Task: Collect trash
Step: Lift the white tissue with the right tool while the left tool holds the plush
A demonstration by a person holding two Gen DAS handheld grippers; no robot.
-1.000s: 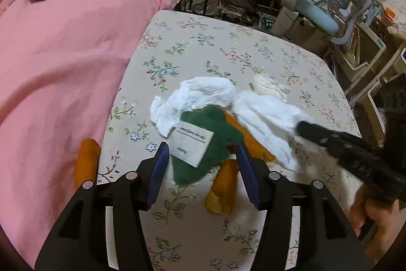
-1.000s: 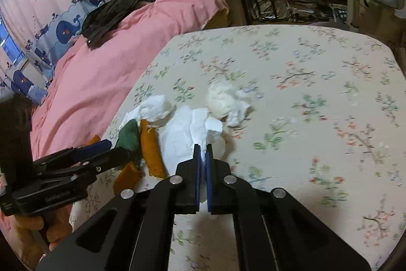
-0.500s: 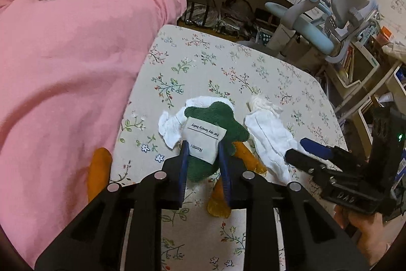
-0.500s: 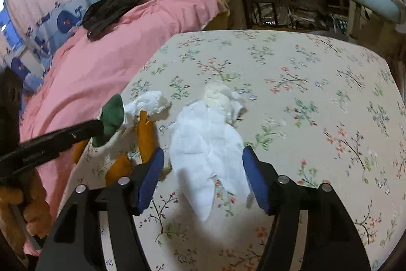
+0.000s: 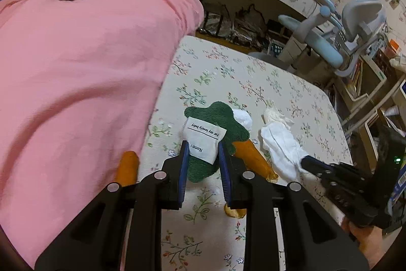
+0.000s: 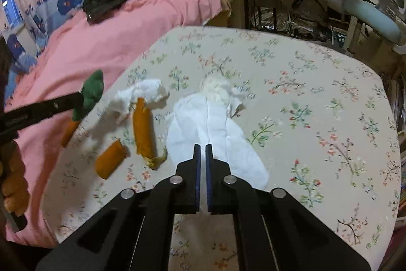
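White tissue (image 6: 215, 133) lies spread on the flowered bed sheet (image 6: 317, 98), its near edge clamped in the right gripper (image 6: 202, 159), whose jaws have just been closing and now pinch the paper. At nine o'clock of it, orange cloth pieces (image 6: 143, 128) and a smaller crumpled tissue (image 6: 142, 93) rest on the sheet. The left gripper (image 5: 203, 156) is clamped on a green plush toy (image 5: 218, 123) by its white label (image 5: 203, 136), apparently raised off the sheet. Pickup seems to be the step in hand; next, I judge, the tissue must be lifted clear without tearing and carried to a bin, none of which is visible. A pink quilt (image 5: 76, 67) fills the ten o'clock side.
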